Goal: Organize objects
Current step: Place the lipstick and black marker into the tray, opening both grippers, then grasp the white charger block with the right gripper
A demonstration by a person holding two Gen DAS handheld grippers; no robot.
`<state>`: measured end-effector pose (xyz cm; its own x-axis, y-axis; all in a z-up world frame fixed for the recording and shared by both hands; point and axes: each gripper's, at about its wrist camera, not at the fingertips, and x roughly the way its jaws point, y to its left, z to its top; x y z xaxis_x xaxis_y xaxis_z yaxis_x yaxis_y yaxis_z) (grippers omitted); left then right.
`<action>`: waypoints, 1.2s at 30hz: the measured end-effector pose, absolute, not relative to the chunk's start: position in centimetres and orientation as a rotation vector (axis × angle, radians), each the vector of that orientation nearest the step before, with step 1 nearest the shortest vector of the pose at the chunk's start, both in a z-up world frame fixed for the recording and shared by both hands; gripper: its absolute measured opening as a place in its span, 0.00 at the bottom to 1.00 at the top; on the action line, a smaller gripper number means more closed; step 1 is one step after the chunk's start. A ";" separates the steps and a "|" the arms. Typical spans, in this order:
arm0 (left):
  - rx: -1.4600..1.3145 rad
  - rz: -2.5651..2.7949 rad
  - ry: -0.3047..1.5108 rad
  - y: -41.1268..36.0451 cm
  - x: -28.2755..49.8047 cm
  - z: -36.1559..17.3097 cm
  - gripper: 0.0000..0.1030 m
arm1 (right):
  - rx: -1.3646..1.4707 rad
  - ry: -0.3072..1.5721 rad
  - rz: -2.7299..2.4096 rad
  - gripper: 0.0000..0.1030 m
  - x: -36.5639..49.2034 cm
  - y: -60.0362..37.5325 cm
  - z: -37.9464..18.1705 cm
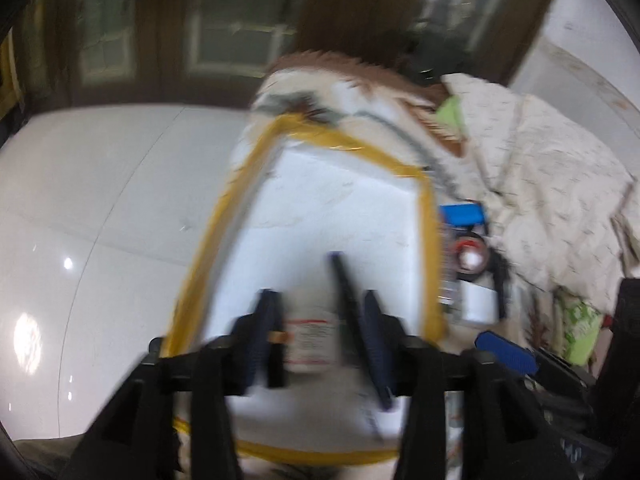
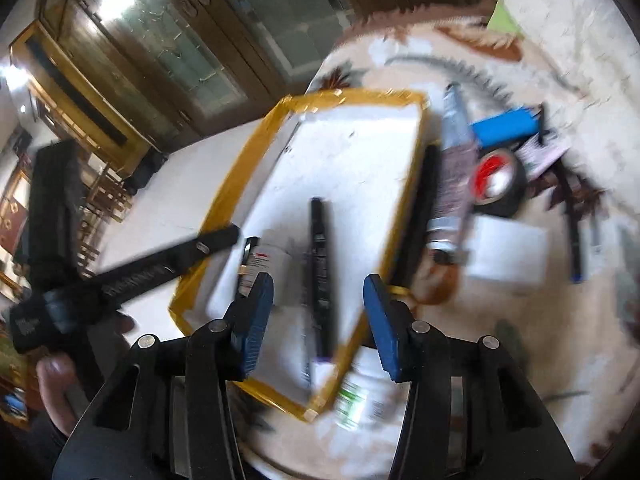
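White foam tray [image 2: 352, 152] edged with yellow tape is collecting a small bottle [image 2: 266, 266] and black marker [image 2: 320, 276]; both hand-held grippers, left [image 1: 320, 336] and right [image 2: 319, 320], are hovering above, jaws wide, holding nothing

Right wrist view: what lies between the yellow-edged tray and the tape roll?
In the right wrist view, a long tube lies on the cloth between the tray edge and the tape roll, running alongside the tray.

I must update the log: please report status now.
Both hand-held grippers open: left, right. White bottle and black marker lie in the yellow-edged tray. Nothing blocking.
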<state>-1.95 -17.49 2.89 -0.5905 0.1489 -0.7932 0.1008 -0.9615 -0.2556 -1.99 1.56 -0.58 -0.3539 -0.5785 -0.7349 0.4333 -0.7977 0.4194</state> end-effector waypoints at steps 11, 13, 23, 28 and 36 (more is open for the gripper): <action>-1.402 2.575 -0.295 -8.4 -0.5 1.3 0.70 | 1.381 -0.332 -2.294 0.46 -3.3 13.4 -3.1; -1.398 2.548 -0.267 -7.7 0.0 1.2 0.70 | 1.405 -0.361 -2.270 0.46 -3.9 13.1 -3.5; -1.438 2.519 -0.160 -6.7 2.9 1.3 0.59 | 1.439 -0.204 -2.353 0.53 -8.3 8.8 -3.9; -1.469 2.505 -0.173 -6.9 2.9 1.0 0.59 | 1.436 0.017 -2.389 0.60 -8.3 7.3 -3.5; -1.474 2.440 -0.206 -7.0 3.4 1.0 0.59 | 1.457 -0.090 -2.261 0.60 -9.4 8.4 -5.4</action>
